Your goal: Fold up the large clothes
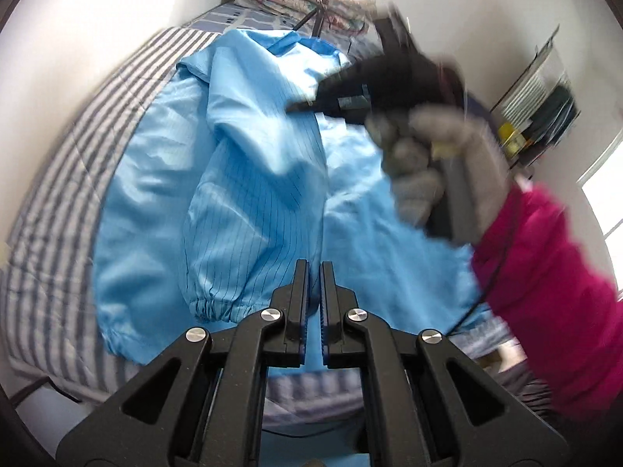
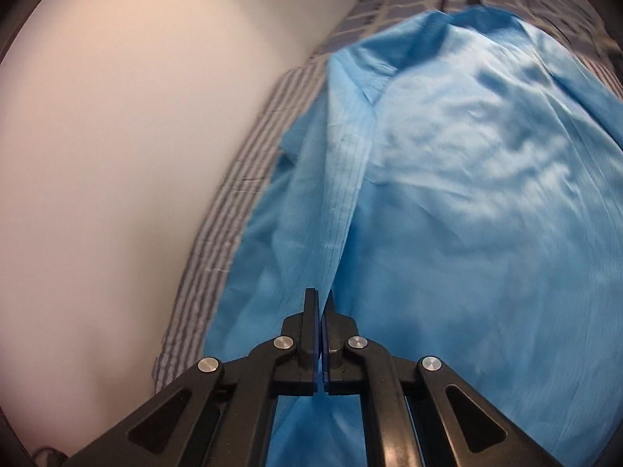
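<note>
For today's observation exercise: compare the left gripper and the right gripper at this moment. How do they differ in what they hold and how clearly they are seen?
1. The right gripper pinches a ridge of the blue garment between its pads; the left gripper is shut too, but whether it nips cloth is unclear.
2. In the left wrist view, the right gripper is motion-blurred over the garment's upper part, near the collar; the left gripper sits sharp at the cuffed sleeve end.

Shared: both black, two-fingered, shut.
</note>
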